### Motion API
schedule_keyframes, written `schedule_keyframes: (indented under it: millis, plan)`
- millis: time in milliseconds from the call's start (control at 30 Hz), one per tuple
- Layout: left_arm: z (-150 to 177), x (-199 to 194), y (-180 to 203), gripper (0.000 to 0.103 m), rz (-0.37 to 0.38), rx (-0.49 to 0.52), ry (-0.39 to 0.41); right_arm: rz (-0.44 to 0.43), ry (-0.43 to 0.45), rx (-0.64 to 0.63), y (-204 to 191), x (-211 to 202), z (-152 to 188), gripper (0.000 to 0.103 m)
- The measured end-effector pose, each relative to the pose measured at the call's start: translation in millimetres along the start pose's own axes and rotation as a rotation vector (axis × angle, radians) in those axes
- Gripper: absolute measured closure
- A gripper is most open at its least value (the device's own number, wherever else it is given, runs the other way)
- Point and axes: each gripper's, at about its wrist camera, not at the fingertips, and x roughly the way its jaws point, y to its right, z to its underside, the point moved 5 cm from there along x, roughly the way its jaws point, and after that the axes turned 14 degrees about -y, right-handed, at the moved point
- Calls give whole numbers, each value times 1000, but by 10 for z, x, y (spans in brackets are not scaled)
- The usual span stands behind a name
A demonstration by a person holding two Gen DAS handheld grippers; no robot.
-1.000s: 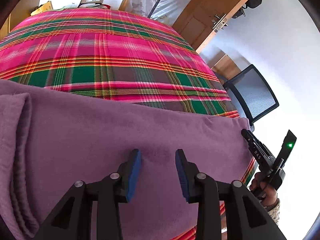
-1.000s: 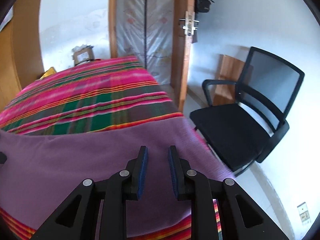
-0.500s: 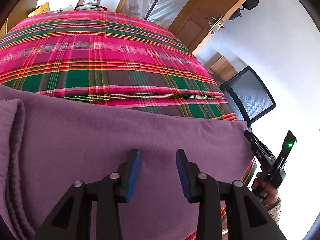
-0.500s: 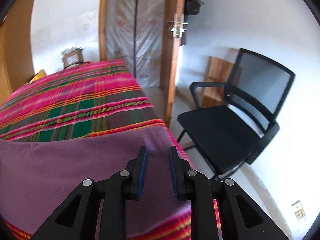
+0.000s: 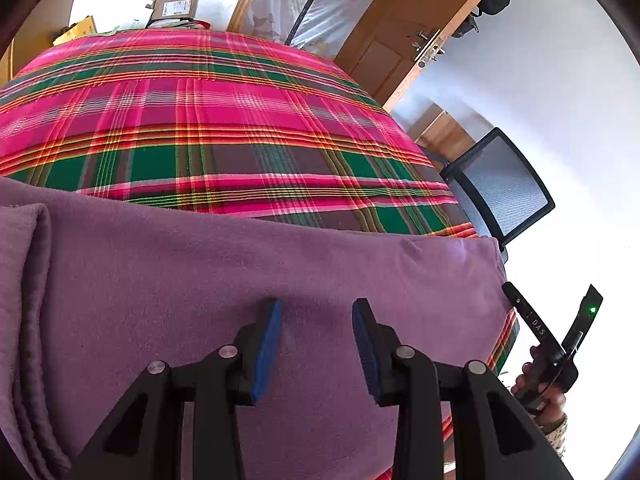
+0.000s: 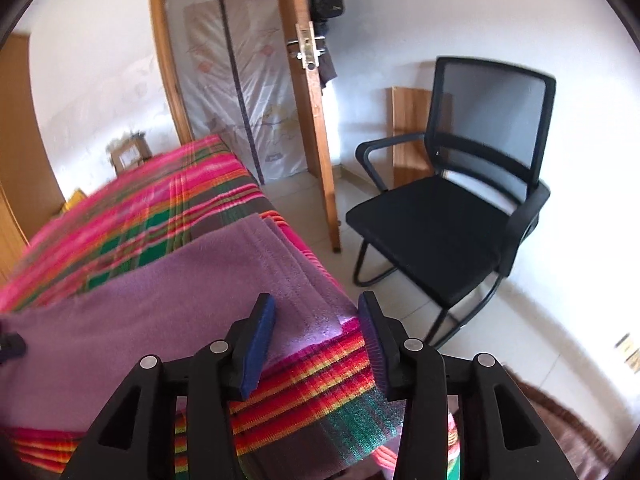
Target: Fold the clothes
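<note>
A purple fleece garment (image 5: 240,280) lies flat across the near end of a bed with a pink, green and red plaid cover (image 5: 224,120). Its left side is folded into a thick layered edge (image 5: 28,280). My left gripper (image 5: 316,320) is open and empty just above the cloth's middle. My right gripper (image 6: 316,320) is open and empty over the garment's right corner (image 6: 320,312) at the bed's edge. The garment also shows in the right wrist view (image 6: 180,300). The right gripper and the hand holding it appear in the left wrist view (image 5: 548,340), beside the bed.
A black mesh office chair (image 6: 460,208) stands on the tiled floor right of the bed. An open wooden door (image 6: 316,120) is behind it. A cardboard box (image 5: 174,8) sits beyond the bed's far end. A wooden wardrobe (image 6: 16,180) is at the left.
My right gripper has opened wider and swung right and back, towards the garment's right corner at the bed's edge. My left gripper has stayed open over the cloth, barely moving.
</note>
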Motion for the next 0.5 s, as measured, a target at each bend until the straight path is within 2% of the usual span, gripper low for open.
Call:
schedule_keyframes:
  millis: [133, 333, 500]
  plan:
    - [-2, 1, -8, 65, 7, -11, 1, -10, -14, 15, 25, 45, -26, 49]
    - [-3, 7, 8, 65, -14, -10, 2, -70, -24, 48, 80, 110, -55, 47]
    - [-6, 4, 10, 65, -20, -15, 3, -69, -18, 41, 39, 117, -59, 47]
